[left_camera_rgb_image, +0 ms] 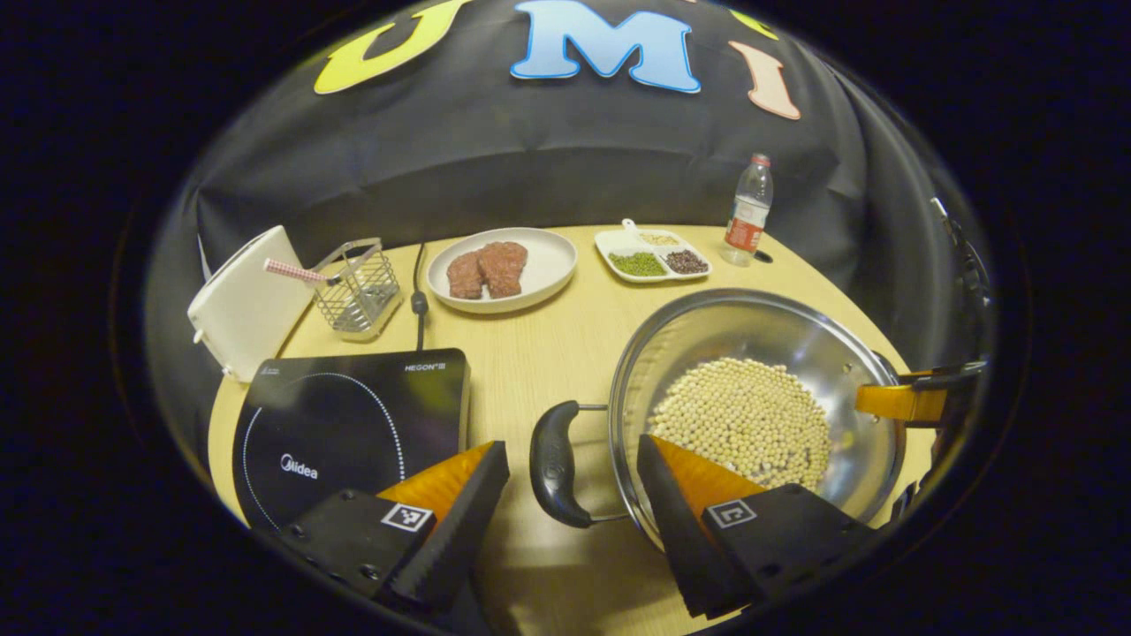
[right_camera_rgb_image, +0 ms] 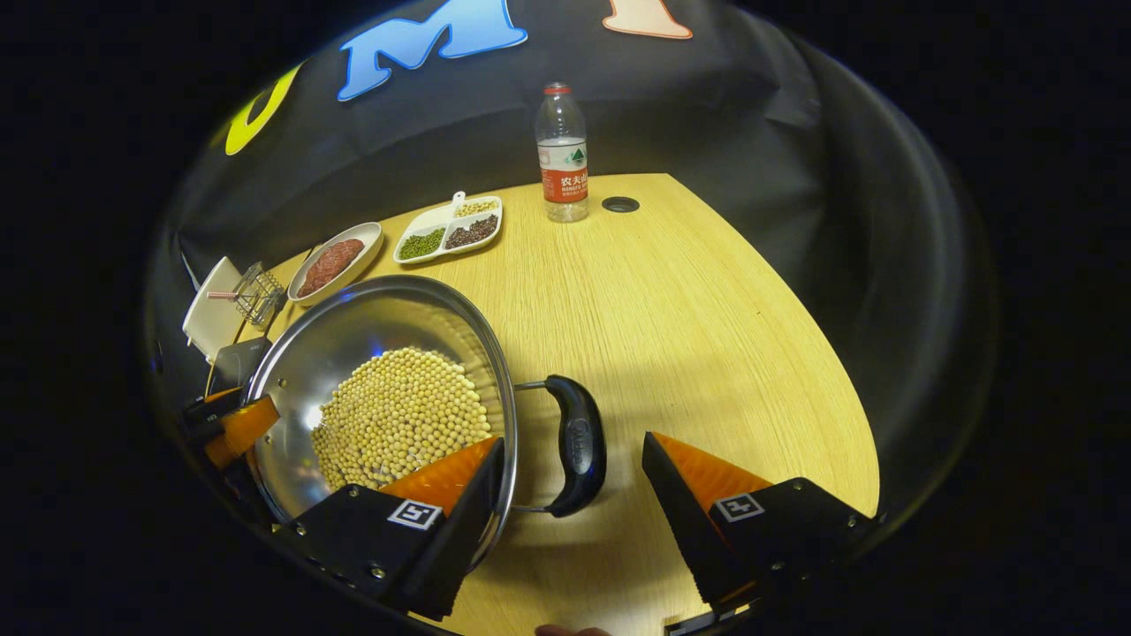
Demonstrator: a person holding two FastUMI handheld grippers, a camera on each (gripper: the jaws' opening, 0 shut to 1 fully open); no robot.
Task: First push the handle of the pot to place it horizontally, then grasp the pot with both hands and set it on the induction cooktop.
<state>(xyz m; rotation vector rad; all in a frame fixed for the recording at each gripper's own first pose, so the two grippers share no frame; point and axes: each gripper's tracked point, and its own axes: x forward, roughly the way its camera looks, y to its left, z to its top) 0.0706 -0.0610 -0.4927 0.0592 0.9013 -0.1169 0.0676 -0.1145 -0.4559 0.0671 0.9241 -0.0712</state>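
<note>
Two grippers, left (left_camera_rgb_image: 573, 495) and right (right_camera_rgb_image: 573, 481), straddle the pot's (left_camera_rgb_image: 751, 353) handles (left_camera_rgb_image: 555, 464) with jaws wide; close both together, then lift level

left hand-held gripper (left_camera_rgb_image: 573, 495) fingers spread wide, right hand-held gripper (right_camera_rgb_image: 573, 486) likewise spread, both angled downward

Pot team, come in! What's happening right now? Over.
Left gripper open around one pot handle. Right gripper open around the other. Pot on table, beside cooktop. Path clear.
</note>
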